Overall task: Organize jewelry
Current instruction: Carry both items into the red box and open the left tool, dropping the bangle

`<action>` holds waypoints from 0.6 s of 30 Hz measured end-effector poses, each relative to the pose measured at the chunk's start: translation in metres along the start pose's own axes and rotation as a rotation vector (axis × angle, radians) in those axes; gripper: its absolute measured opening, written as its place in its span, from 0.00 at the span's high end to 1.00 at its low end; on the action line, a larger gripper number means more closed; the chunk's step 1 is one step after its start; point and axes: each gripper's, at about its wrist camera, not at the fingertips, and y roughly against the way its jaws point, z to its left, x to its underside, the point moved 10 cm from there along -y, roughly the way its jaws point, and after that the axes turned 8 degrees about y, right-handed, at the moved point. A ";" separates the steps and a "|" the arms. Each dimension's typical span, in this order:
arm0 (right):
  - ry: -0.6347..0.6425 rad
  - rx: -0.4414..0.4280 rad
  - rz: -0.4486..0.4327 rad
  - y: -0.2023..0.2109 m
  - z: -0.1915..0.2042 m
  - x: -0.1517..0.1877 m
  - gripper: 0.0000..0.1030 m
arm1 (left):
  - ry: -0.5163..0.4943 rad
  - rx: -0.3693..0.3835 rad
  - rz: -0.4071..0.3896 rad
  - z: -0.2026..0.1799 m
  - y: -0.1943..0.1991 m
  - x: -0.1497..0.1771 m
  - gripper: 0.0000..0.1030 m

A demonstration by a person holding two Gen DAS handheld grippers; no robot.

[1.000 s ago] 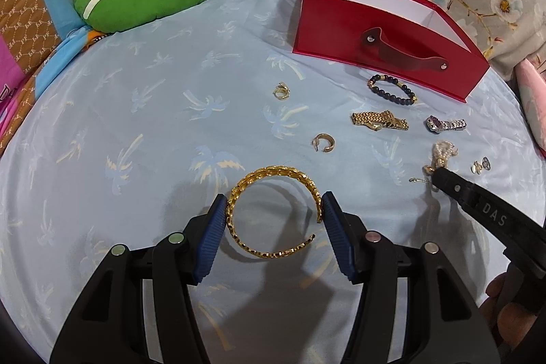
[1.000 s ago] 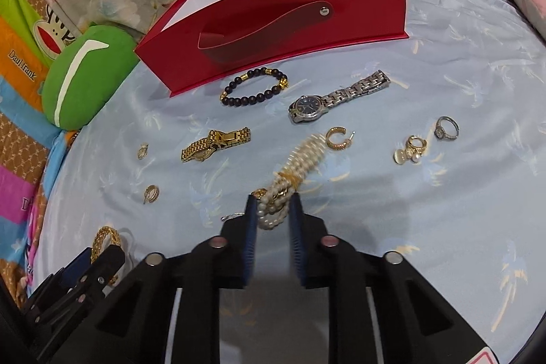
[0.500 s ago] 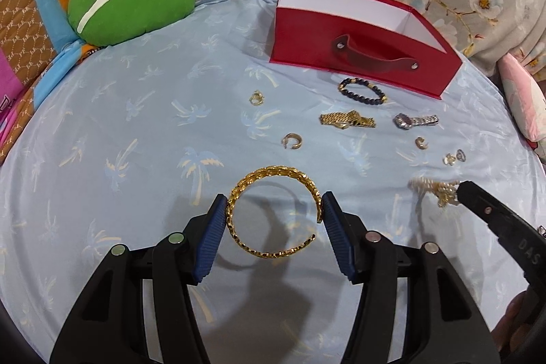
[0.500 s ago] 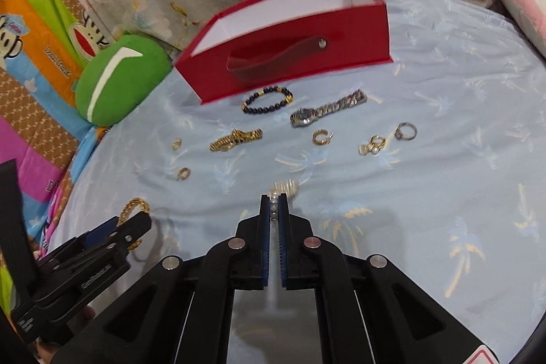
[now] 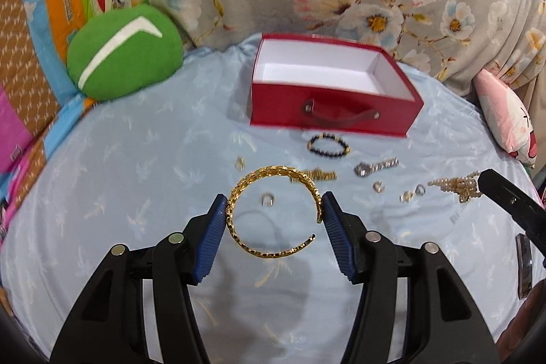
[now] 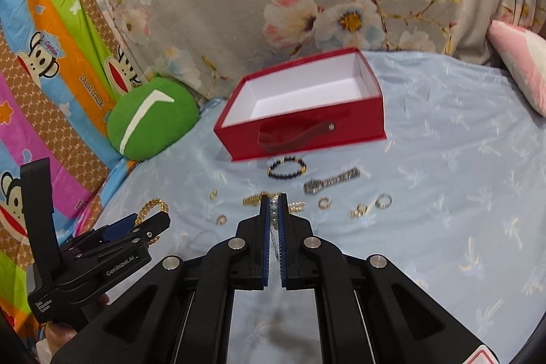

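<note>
**Both pieces lifted, box ahead**

Since a second ago I have raised both grippers off the bed: the red box (image 5: 332, 111) now shows its white inside, and the jewelry left on the sheet sits lower and smaller in my views.

My left gripper (image 5: 274, 220) holds the gold bangle (image 5: 273, 210) across its width, jaws spread wide and pressing its two sides, the ring hanging clear above the blue sheet (image 5: 119, 193). My right gripper (image 6: 272, 214) has its jaws almost fully together on the pearl bracelet (image 6: 273, 210), whose loose end trails out beside the tips.

The box stands at the far edge of the bed, against the floral cushion; the beaded bracelet (image 5: 328, 145), the watch (image 5: 375, 166), and small rings lie between it and me.

To do this well, I judge I should carry each piece over the near wall high enough for the dangling pearls to clear the rim, keep my grippers apart, and release only once above the white floor. The bangle is pinched only at its sides and could twist or spring out, so I hold steady pressure.
</note>
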 end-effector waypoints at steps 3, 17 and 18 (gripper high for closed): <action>0.011 0.008 -0.030 -0.005 -0.009 -0.027 0.96 | -0.018 0.004 -0.039 -0.007 0.004 -0.030 0.47; 0.053 0.049 -0.116 -0.101 -0.061 -0.160 0.96 | -0.056 -0.026 -0.157 -0.038 -0.065 -0.172 0.47; 0.059 0.056 -0.117 -0.109 -0.064 -0.168 0.96 | -0.056 -0.031 -0.166 -0.041 -0.073 -0.181 0.47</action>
